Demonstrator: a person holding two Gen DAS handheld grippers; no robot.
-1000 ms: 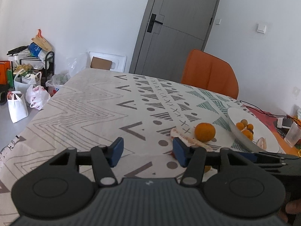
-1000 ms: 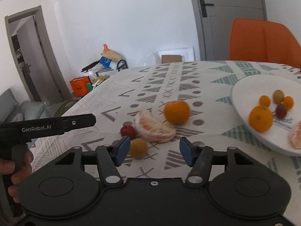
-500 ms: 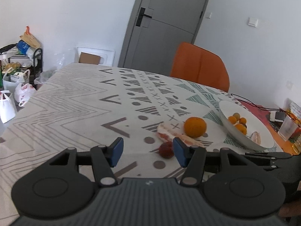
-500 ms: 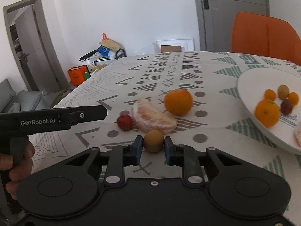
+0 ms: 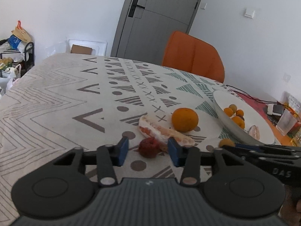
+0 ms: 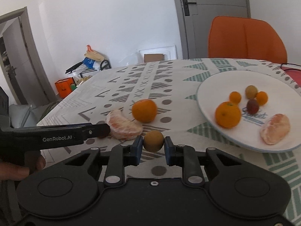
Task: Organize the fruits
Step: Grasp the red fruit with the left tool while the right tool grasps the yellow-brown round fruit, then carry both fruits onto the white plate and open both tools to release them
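Left gripper [image 5: 148, 148] tilting down toward the tabletop [image 5: 56, 101], blue pads [image 5: 123, 148] closing around a small red fruit [image 5: 148, 147] without yet pressing on it, a gap showing on each side. Right gripper [image 6: 152, 144] likewise angling downward, pads [image 6: 138, 146] clamping a small brownish-yellow fruit [image 6: 153, 141] from both sides, possibly lifting it just clear of the cloth, though hard to judge. Hand [image 6: 17, 167] gripping the left tool's handle at the lower left of the right wrist view, fingers wrapping around it.
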